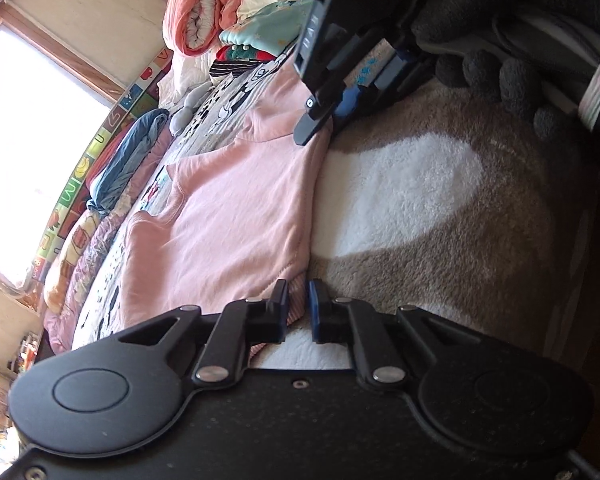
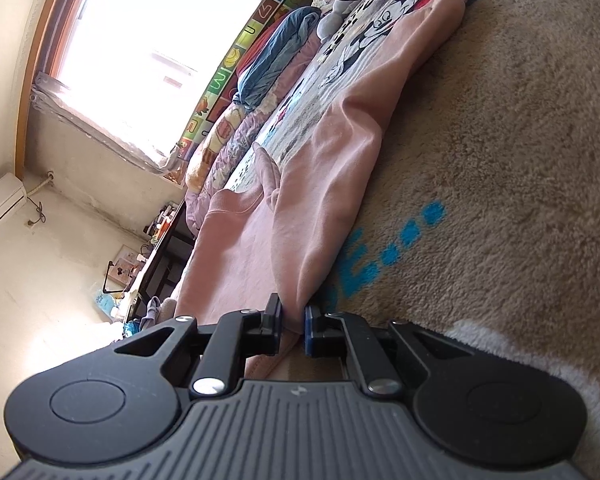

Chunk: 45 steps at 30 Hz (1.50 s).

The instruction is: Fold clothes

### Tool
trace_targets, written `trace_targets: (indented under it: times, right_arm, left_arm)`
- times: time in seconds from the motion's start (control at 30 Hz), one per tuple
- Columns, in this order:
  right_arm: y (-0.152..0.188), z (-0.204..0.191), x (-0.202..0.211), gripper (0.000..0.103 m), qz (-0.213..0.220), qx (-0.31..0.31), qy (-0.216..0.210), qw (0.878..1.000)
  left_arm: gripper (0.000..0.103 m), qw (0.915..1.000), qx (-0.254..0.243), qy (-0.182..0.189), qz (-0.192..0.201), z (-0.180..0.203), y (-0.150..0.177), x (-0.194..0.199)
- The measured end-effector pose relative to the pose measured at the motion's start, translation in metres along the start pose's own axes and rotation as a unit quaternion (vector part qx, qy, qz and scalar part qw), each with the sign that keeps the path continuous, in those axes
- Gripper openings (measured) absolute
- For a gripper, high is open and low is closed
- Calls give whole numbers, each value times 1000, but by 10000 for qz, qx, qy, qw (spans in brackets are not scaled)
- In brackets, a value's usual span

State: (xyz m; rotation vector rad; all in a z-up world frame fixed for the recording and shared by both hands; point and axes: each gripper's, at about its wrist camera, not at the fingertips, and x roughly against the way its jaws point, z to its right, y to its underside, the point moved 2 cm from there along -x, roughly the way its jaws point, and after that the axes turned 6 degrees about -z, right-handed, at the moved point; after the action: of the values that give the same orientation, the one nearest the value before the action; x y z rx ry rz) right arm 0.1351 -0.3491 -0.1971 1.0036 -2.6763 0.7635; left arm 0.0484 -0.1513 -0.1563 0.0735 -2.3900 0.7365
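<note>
A pink sweatshirt point(image 1: 228, 200) lies spread on the bed, partly over a cartoon-print sheet point(image 1: 220, 104). At the bottom of the left wrist view, my left gripper point(image 1: 298, 308) is shut on the sweatshirt's ribbed hem at its near corner. My right gripper point(image 1: 324, 116), held by a gloved hand point(image 1: 500, 76), grips the sweatshirt's far edge in the same view. In the right wrist view, the right gripper point(image 2: 292, 320) is shut on a fold of the pink sweatshirt point(image 2: 332, 168), and one sleeve point(image 2: 432, 20) stretches away from it.
A fluffy beige-and-white blanket point(image 1: 400, 200) covers the bed beside the sweatshirt. Blue jeans point(image 1: 128, 156), an orange quilt point(image 1: 204, 4) and a teal garment point(image 1: 268, 28) lie heaped along the window point(image 1: 32, 120) side. A dark desk point(image 2: 160, 256) stands beyond the bed's end.
</note>
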Motion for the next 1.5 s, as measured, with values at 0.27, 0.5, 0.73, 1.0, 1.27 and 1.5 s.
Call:
trace_targets:
  times: [0.27,0.5,0.73,1.0,1.27,1.5]
  right_arm:
    - [3,3,0,9,65,92,-1,9999]
    - [0,5,4,11,94,-167,-207,9996]
    - [-11,12,4,16,415,-664,-289,9965]
    - [-16,8,-1,0,457,-184,413,9979]
    - [-25,23,13,14,943,-724,1,9929]
    - [-55,35,12,20,1239,-921,207,9878]
  left_arm:
    - [6,9888,1448,205,299,-22,-25,-27]
    - [4,9977,605,-205,224,15,-24,-39]
    - [4,9963,826,-37,233,9,-21,-40]
    - [4,9962,831,-43,239,10,-20,-39]
    - [4,9958,878,11,248,9,-17,-38]
    - [4,9956,897,9,268,9,-17,-38]
